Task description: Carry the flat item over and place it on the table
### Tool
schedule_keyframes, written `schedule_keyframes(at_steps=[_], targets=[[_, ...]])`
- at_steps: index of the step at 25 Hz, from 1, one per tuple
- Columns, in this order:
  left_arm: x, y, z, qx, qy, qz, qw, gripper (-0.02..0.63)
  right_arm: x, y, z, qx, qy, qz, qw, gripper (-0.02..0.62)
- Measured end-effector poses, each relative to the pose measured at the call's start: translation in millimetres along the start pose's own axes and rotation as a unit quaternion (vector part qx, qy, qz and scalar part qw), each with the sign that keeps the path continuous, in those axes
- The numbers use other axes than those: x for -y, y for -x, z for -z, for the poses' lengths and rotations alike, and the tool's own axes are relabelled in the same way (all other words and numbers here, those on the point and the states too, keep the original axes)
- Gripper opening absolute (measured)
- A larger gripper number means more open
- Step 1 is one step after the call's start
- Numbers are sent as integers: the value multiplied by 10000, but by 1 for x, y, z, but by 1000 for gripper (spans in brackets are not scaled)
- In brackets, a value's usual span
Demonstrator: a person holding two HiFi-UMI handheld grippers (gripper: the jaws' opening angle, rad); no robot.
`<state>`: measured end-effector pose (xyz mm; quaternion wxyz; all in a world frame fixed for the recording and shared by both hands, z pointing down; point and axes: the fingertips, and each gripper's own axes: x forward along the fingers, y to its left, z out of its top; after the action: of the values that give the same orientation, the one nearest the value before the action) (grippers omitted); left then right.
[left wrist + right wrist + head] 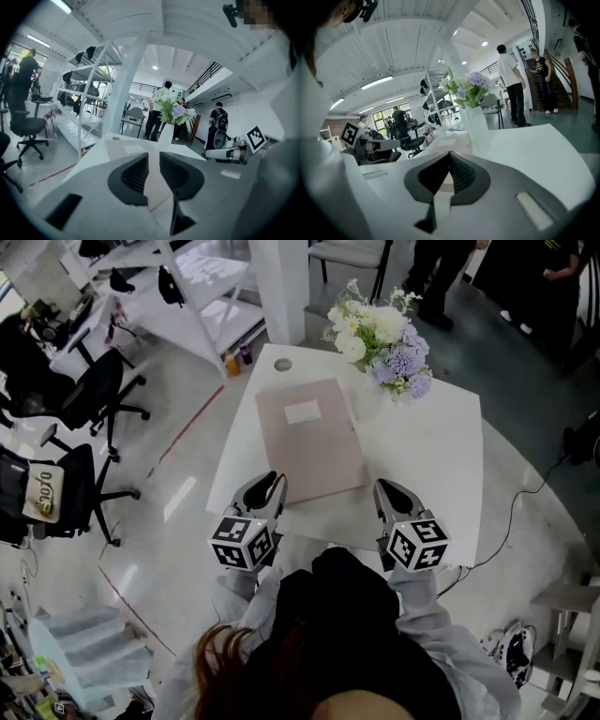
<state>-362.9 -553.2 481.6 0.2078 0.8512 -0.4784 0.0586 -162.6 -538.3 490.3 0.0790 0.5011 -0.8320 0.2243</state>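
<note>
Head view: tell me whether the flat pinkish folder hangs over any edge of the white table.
No, the flat pinkish folder lies wholly on the white table, with bare top all round.

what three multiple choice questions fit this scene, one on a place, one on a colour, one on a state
1. Where is the folder?
A. flat on the table
B. held up in the air
C. standing upright in a box

2. What colour is the folder?
A. blue
B. pale pink
C. black

3. How do the right gripper's jaws stand?
A. wide apart
B. clamped on the folder
C. together, empty

Answers: 1 A, it lies on the white top near the flower vase. 2 B, the head view shows a dusty pink cover. 3 C, the right gripper view shows them meeting with nothing between.
</note>
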Motion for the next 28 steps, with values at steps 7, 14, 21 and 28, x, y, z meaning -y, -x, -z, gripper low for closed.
schedule_keyframes(at_steps=[7,14,21,28], targets=[[15,30,8,146,-48,-56,9999,0,-23,33,-2,330,272,-144,9990,8],[36,59,33,-92,-221,142,9996,-1,-29,74,19,452,213,149,9986,8],[59,84,53,-98,-215,459,9987,-2,-40,117,46,574,277,371,9973,8],[69,97,64,-86,-153,542,9984,-2,-43,138,57,649,313,568,9958,8]])
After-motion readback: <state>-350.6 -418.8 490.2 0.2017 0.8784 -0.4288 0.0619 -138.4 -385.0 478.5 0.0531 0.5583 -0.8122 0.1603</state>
